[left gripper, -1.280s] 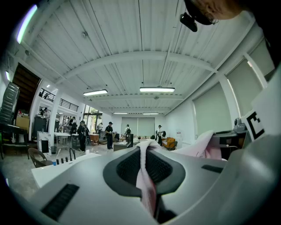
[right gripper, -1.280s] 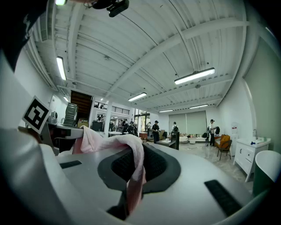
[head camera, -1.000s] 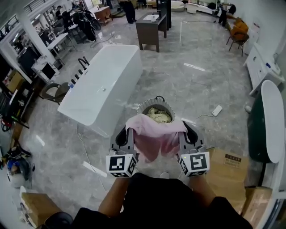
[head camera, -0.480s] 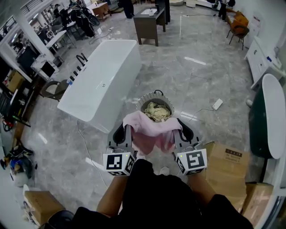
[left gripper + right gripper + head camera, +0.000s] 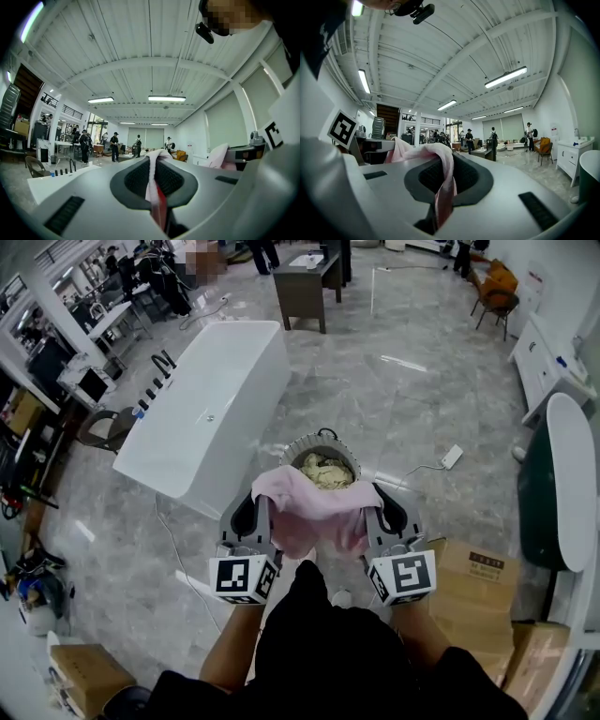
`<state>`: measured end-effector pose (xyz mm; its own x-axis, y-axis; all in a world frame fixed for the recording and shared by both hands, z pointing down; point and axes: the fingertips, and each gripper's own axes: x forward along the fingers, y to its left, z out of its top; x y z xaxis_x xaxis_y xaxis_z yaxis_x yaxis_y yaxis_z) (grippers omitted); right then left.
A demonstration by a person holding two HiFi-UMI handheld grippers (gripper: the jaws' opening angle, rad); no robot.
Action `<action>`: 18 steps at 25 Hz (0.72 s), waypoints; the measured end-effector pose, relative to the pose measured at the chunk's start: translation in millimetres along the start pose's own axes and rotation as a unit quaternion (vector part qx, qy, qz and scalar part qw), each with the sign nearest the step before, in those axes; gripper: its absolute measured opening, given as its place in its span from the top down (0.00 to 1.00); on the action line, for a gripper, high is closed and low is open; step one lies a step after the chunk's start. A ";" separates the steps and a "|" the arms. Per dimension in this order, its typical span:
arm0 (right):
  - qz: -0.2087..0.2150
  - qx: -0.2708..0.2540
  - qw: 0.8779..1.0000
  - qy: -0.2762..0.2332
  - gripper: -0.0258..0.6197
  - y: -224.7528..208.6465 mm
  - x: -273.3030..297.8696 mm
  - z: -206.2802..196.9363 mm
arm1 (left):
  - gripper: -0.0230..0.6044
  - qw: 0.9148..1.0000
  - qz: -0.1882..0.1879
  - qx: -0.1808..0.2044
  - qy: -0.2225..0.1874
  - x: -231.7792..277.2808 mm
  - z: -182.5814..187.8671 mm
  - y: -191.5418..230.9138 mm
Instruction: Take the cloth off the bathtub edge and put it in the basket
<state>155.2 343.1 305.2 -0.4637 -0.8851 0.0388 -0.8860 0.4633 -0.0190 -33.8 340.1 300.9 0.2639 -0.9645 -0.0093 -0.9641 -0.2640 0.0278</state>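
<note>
Cloth, pink, hangs stretched in the air between the two tools and sags in the middle. It sits just above the near rim of the basket, which it partly covers. The left tool is closed on one edge of it; the left gripper view shows a pinched fold running up between the jaws. The right tool is clamped on the other edge in the same way, with fabric draped over one jaw. In the head view the tips of both tools are buried under the fabric. The basket stands on the floor near a corner of the white bathtub. It holds something pale and crumpled that is hard to make out. The person's torso blocks the floor below the cloth's hanging edge.
</note>
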 end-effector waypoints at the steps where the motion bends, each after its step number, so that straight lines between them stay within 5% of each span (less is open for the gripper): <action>1: 0.001 -0.001 1.000 0.000 0.90 -1.9 2.8 0.1 | 0.93 1.000 0.000 -0.001 -0.001 4.5 -0.3 -0.3; 18: -0.002 -0.007 1.000 -0.002 0.90 -29.1 105.7 21.9 | 0.92 0.997 -0.065 -0.009 -0.047 110.1 30.9 15.4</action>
<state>132.0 235.1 288.0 -0.4596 -0.8874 0.0346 -0.8880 0.4598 -0.0051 -20.6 229.9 269.4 0.3817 -0.9180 -0.1081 -0.9211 -0.3875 0.0382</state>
